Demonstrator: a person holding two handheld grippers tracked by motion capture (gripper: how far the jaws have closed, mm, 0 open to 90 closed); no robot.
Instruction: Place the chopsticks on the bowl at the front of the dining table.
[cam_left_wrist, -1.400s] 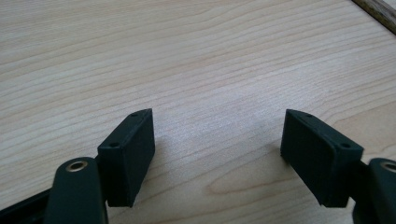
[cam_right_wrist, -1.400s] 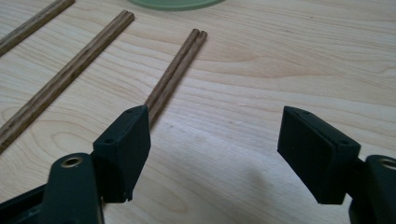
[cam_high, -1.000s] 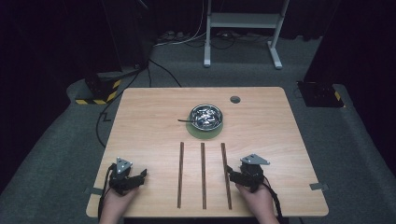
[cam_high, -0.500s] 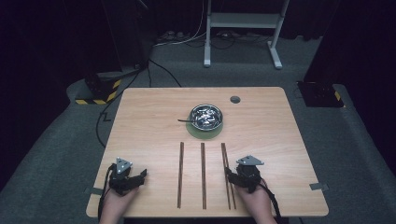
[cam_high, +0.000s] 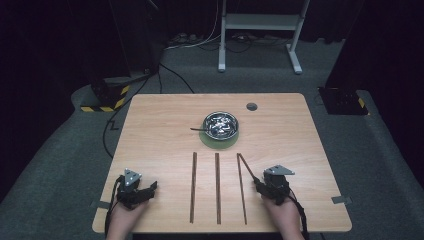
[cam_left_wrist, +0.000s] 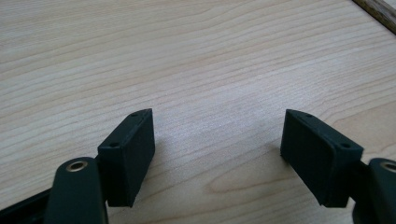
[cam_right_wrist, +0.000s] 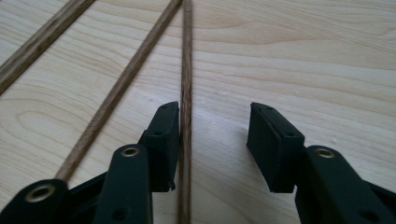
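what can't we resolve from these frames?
- Bowl contents: high view, too small; just shiny clutter.
- Whether the fourth stick is lifted or lies flat: right gripper view, it runs between the open right claw jaws, cut off by the bottom edge.
- Dark disc on the table: too small to identify.

A pale wooden table (cam_high: 165, 125) with a round cable hole (cam_high: 251, 106) stands on grey carpet (cam_high: 60, 165). The room behind is dark — a white metal stand (cam_high: 260, 30) rises at the back, black cables (cam_high: 200, 42) trail across the floor, and a box with yellow-black hazard stripes (cam_high: 102, 97) sits left — another dark box (cam_high: 345, 100) right.
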